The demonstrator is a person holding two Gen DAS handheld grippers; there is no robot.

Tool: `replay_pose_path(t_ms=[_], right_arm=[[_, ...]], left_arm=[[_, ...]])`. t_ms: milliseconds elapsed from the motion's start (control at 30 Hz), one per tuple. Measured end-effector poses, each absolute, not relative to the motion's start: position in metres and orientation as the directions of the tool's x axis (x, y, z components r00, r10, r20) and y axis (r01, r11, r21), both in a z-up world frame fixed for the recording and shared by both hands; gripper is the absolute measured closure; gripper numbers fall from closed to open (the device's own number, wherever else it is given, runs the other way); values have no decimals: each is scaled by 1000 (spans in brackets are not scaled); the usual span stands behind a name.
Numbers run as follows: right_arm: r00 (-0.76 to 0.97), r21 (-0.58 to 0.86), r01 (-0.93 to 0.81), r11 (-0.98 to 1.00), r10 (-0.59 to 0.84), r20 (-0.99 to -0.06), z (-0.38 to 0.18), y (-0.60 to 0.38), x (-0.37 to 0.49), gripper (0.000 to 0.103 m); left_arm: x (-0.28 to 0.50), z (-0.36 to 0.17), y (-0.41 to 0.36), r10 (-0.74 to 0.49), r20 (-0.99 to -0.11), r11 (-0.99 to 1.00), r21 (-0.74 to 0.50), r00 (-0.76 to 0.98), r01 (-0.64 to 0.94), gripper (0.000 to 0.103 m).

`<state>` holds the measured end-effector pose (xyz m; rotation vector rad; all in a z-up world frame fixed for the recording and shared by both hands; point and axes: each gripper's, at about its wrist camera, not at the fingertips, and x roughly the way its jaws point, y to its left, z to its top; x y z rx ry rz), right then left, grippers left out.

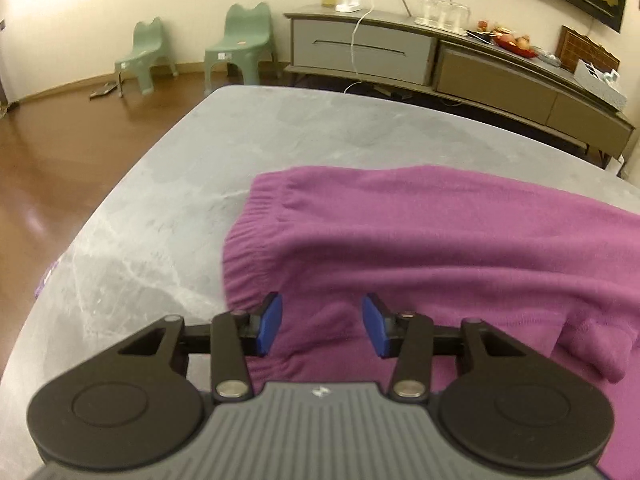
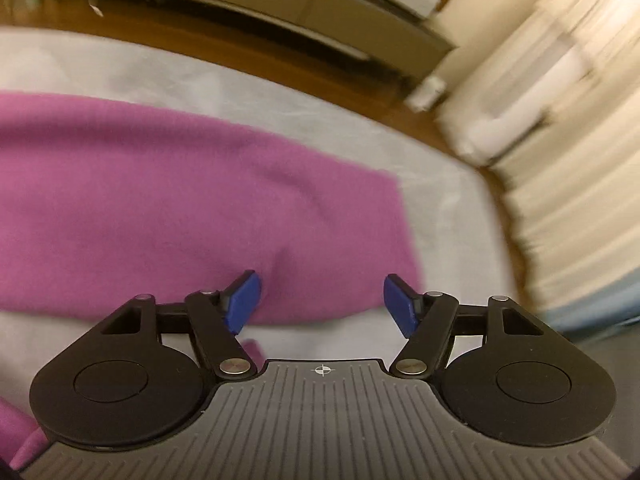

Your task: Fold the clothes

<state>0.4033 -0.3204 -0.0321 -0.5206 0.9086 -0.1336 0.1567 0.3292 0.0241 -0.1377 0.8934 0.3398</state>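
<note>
A purple knit garment [image 1: 420, 248] lies on the grey marble table [image 1: 160, 216], its ribbed hem at the left end. My left gripper [image 1: 322, 326] is open, its blue pads [image 1: 270, 324] hovering over the garment's near edge by the hem, holding nothing. In the right wrist view, which is motion-blurred, the same purple garment [image 2: 180, 208] stretches left across the table [image 2: 440, 220]. My right gripper [image 2: 322, 304] is open and empty above the garment's right near corner. Another bit of purple cloth [image 2: 24, 436] shows at the lower left.
A long grey sideboard [image 1: 400, 52] with glasses and small items stands beyond the table. Two green plastic chairs [image 1: 240, 46] stand on the brown floor at the far left. Pale curtains [image 2: 560, 160] hang to the right of the table's edge.
</note>
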Motion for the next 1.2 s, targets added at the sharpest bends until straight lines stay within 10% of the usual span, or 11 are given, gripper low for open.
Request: replay_pose_path(t_ms=[400, 600, 867, 933, 1200], right_arm=[[480, 106, -620, 778, 482, -734, -7, 18, 326, 25], [358, 25, -762, 647, 454, -816, -57, 165, 302, 31], [501, -18, -573, 819, 333, -799, -82, 205, 367, 13], [493, 80, -538, 839, 390, -778, -68, 183, 361, 29], [628, 271, -340, 901, 432, -647, 3, -55, 281, 15]], left_arm=[[133, 46, 325, 192, -774, 898, -111, 604, -427, 58], [118, 61, 337, 184, -752, 880, -161, 633, -446, 58], [119, 60, 336, 150, -751, 883, -191, 643, -429, 58], [126, 51, 326, 121, -771, 908, -168, 625, -383, 58], [129, 46, 295, 68, -777, 948, -145, 625, -283, 58]])
